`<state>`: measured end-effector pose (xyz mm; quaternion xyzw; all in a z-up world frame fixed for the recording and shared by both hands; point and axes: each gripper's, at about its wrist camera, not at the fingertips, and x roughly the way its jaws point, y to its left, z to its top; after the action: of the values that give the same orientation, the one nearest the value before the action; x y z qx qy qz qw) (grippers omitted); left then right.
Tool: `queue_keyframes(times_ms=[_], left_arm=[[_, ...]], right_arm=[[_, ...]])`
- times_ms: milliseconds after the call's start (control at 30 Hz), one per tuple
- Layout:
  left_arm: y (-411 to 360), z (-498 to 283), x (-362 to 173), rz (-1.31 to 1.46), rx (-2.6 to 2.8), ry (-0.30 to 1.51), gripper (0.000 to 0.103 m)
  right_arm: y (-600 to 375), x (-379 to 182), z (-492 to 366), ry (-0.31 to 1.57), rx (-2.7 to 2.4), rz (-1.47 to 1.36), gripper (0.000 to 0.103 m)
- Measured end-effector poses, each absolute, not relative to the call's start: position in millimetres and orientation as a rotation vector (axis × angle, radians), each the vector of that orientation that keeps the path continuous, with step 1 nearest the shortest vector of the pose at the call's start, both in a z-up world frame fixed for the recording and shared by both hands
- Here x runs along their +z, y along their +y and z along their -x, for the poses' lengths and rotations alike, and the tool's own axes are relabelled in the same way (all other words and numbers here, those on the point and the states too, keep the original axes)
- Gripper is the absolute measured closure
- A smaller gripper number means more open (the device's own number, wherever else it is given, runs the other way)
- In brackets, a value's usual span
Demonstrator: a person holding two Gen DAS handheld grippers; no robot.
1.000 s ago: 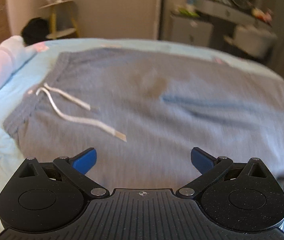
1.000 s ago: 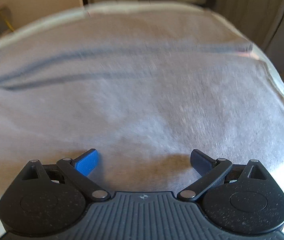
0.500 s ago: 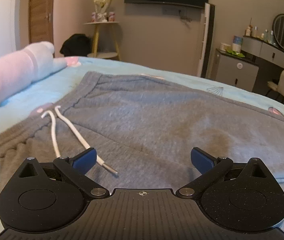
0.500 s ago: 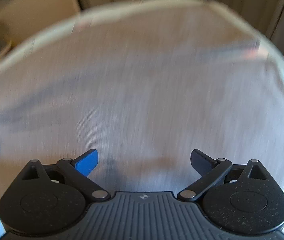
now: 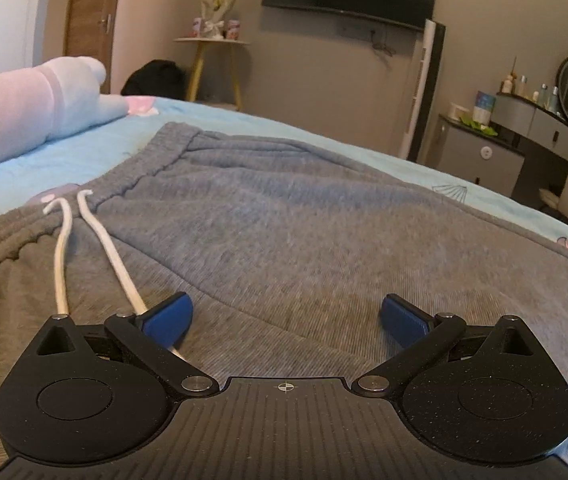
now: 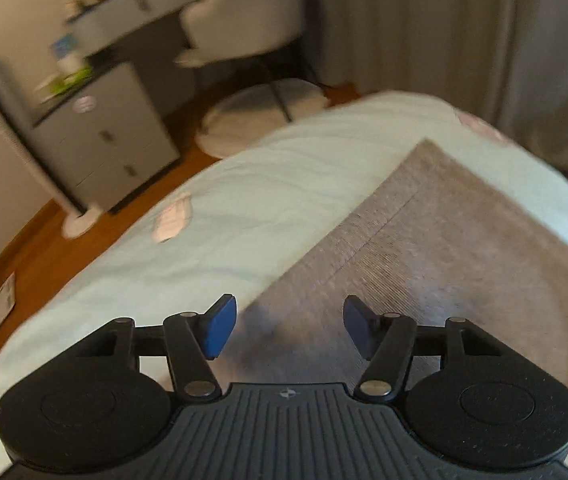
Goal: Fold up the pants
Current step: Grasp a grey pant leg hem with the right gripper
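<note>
Spread flat on the bed [image 5: 83, 152], the pants [image 5: 284, 220] are overhung by released left tongs [image 5: 286, 316] and by empty, closing right tongs [image 6: 288, 328] at their hem.

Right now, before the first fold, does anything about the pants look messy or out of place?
Only small things: the white drawstring trails loose across the grey pants instead of lying tucked at the waistband, and one end runs under the left gripper. Nothing looks torn or spilled.
</note>
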<state>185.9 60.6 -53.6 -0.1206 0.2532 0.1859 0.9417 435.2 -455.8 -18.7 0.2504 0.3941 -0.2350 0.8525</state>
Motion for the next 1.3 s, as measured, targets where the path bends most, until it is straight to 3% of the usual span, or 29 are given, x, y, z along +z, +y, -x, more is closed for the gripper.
queue_keyframes(times_ms=[67, 133, 200, 267, 433, 633, 767, 867, 933, 967, 1067, 1100, 1300], left_arm=[[61, -185, -55, 0.251, 0.381, 0.516, 0.0], [61, -185, -56, 0.254, 0.38, 0.515, 0.0], [61, -185, -58, 0.259, 0.38, 0.511, 0.0], [62, -186, -57, 0.265, 0.378, 0.51, 0.0], [71, -181, -53, 0.329, 0.362, 0.473, 0.0], [81, -162, -22, 0.393, 0.353, 0.308, 0.0], [85, -160, -2, 0.437, 0.188, 0.33, 0.0], [95, -168, 4, 0.55, 0.08, 0.421, 0.0], [107, -180, 6, 0.631, 0.067, 0.469, 0.0], [111, -188, 6, 0.645, 0.056, 0.483, 0.0], [119, -225, 12, 0.608, 0.032, 0.568, 0.0], [118, -239, 12, 0.589, 0.007, 0.611, 0.0], [122, -301, -15, 0.611, 0.081, 0.841, 0.001]], right_arm=[[-460, -31, -445, 0.833, -0.535, -0.54, 0.046], [-459, -41, -448, 0.844, -0.571, -0.519, 0.057], [-451, -44, -450, 0.843, -0.601, -0.463, 0.085], [-450, -44, -443, 0.836, -0.597, -0.433, 0.098], [-440, 0, -375, 0.716, -0.489, -0.388, 0.1], [-439, 44, -167, 0.534, -0.402, -0.451, 0.101], [-437, -1, -69, 0.648, -0.45, -0.5, 0.101], [-448, -44, -39, 0.791, -0.506, -0.582, 0.101], [-449, -45, -32, 0.769, -0.517, -0.58, 0.097], [-447, -40, -34, 0.75, -0.505, -0.535, 0.093], [-441, -28, -49, 0.725, -0.463, -0.41, 0.052], [-438, -26, -55, 0.718, -0.45, -0.353, 0.046], [-398, -37, -90, 0.739, -0.33, 0.012, 0.044]])
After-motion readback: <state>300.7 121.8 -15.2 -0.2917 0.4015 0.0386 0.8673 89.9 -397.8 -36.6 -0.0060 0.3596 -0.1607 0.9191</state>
